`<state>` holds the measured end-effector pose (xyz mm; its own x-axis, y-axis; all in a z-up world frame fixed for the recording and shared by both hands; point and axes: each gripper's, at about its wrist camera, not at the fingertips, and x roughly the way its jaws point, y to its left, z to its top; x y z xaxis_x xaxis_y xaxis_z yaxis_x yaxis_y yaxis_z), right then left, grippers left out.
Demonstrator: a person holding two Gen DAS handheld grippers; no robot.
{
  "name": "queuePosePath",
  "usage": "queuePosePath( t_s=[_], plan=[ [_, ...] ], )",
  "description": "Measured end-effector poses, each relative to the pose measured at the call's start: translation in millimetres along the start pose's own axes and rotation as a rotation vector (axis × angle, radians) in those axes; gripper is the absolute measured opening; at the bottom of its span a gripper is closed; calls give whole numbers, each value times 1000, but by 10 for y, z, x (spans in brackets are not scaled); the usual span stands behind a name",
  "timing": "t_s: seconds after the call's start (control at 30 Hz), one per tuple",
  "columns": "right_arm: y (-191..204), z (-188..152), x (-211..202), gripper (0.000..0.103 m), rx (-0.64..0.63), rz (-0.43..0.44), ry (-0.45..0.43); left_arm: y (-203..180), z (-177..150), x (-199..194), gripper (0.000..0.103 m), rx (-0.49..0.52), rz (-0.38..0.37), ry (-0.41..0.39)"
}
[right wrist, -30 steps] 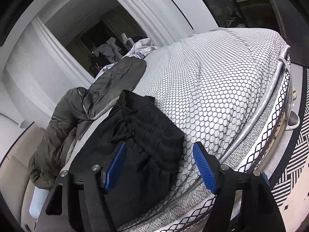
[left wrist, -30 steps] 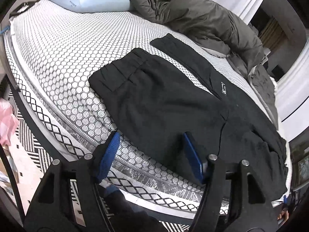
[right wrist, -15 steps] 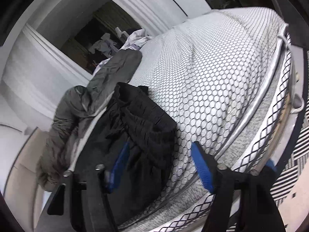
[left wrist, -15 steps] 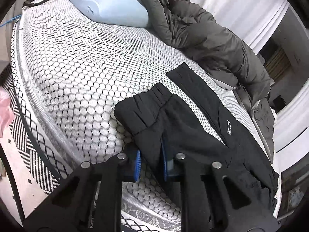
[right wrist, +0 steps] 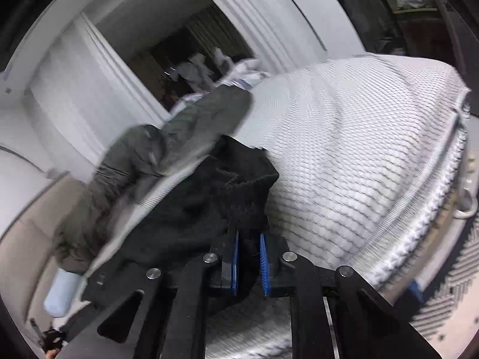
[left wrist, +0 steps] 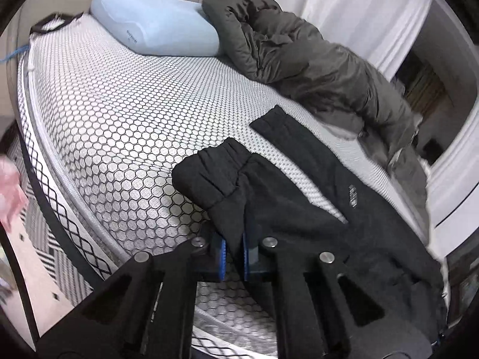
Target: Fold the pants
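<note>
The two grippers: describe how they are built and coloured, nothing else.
The left gripper and the right gripper look alike: matte black angular frames with cut-out slots, round silver bolt heads at the joints, and two flat fingers faced with ribbed blue pads. No cables, markings or sleeves show.

**Bedroom surroundings**

Mattress (left wrist: pixel 119 125) with white honeycomb-patterned cover. Pale blue pillow (left wrist: pixel 155 27) at its far end. Rumpled grey-olive duvet (left wrist: pixel 299 59) beside the pillow, trailing along the far edge. White curtain (left wrist: pixel 368 15). Black-and-white patterned rug (right wrist: pixel 449 293).
</note>
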<state>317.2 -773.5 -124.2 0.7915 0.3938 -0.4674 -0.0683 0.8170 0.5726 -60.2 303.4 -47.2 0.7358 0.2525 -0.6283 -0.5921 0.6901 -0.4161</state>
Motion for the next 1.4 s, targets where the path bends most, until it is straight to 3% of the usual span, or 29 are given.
queuePosePath(
  t_s=[0.1,0.2,0.27,0.37,0.4,0.47,0.5,0.53,0.57,0.67,0.73,0.87,1.03,1.1,1.17,1.27,1.33,1.37,1.4],
  plan=[
    [-281,-137,324,11,111,-65,148,98,-70,151,5,-35,2,59],
    [-140,-63,194,14,43,-47,67,96,-103,125,5,-28,-2,46],
    [-87,-58,179,23,23,-61,50,82,-92,43,6,-31,-8,39],
    [-83,-32,95,30,38,-128,-14,41,-54,-93,17,-13,3,51],
    [-74,1,8,34,37,-147,-64,14,-56,-164,23,4,-2,39],
    [26,65,-158,40,-15,-143,-160,-122,-81,-320,48,68,8,-9],
    [122,89,-225,52,-63,-121,-192,-209,-105,-378,70,98,8,-25],
    [224,92,-276,58,-110,-87,-211,-336,-145,-440,84,132,-5,-42],
    [306,64,-302,68,-144,-56,-217,-467,-195,-481,87,168,-25,-51],
    [733,-63,-131,79,-271,38,-140,-953,-419,-523,103,307,-111,-55],
    [1109,-213,94,84,-393,66,-59,-1346,-653,-461,102,396,-202,-29],
    [1831,-608,462,87,-605,168,63,-2224,-1227,-141,102,580,-365,126],
    [2617,-1354,972,86,-880,289,241,-3116,-1805,235,102,823,-431,254],
    [2709,-1546,1155,86,-962,242,293,-3228,-1905,330,102,884,-412,284],
    [2524,-1447,1260,85,-957,167,274,-3140,-1856,395,102,869,-410,290],
    [2057,-996,1272,85,-860,-70,185,-2966,-1647,475,101,773,-465,330],
    [1571,-614,1319,85,-725,-334,124,-2901,-1525,486,101,717,-502,346],
    [1413,-489,1309,85,-655,-376,110,-2883,-1520,476,101,712,-501,340],
    [1305,-401,1284,85,-594,-356,112,-2859,-1539,461,101,721,-492,325]
  ],
)
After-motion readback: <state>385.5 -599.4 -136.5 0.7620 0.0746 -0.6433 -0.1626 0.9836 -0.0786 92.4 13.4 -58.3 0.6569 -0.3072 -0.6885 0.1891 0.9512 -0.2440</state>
